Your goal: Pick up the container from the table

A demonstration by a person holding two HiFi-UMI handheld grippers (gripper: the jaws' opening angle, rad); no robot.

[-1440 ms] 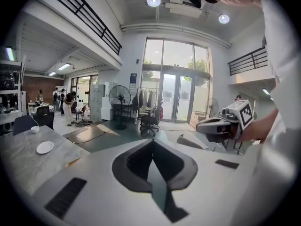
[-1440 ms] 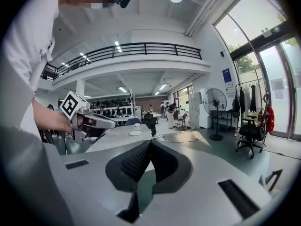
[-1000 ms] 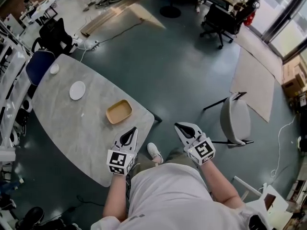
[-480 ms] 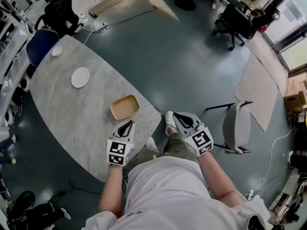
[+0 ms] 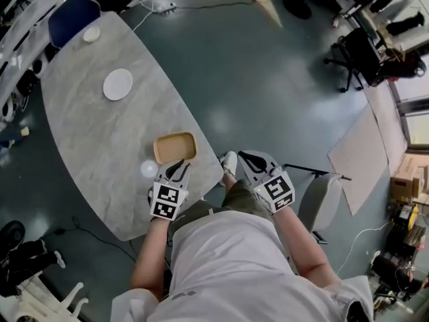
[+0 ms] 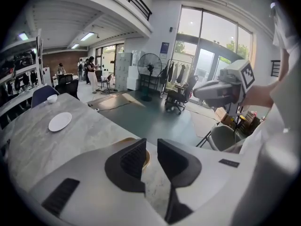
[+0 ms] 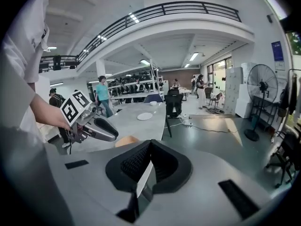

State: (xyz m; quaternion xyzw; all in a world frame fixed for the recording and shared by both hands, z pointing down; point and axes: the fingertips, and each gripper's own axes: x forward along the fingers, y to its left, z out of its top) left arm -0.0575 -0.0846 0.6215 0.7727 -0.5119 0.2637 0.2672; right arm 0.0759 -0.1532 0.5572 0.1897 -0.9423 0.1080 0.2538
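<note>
A shallow tan container point(image 5: 175, 147) lies near the right edge of the grey marble table point(image 5: 100, 146). My left gripper point(image 5: 175, 169) hovers just short of the container's near rim, pointing down at it. Its jaws are opening, with a narrow gap and nothing between them. In the left gripper view the container point(image 6: 146, 156) peeks out behind the left gripper point(image 6: 151, 145). My right gripper point(image 5: 251, 159) is off the table's edge, over the floor, to the right of the container. In the right gripper view its tips point(image 7: 150, 144) meet, shut and empty.
A white plate point(image 5: 118, 84) and a small white bowl point(image 5: 92, 33) sit farther along the table. A blue chair point(image 5: 74, 12) stands at the far end, and a grey chair point(image 5: 320, 200) to my right. My shoe point(image 5: 229, 161) is by the table's edge.
Both grippers have moved forward and down toward the container. The left jaws, closed before, now stand slightly apart. The right gripper has come in closer to the table's edge.
</note>
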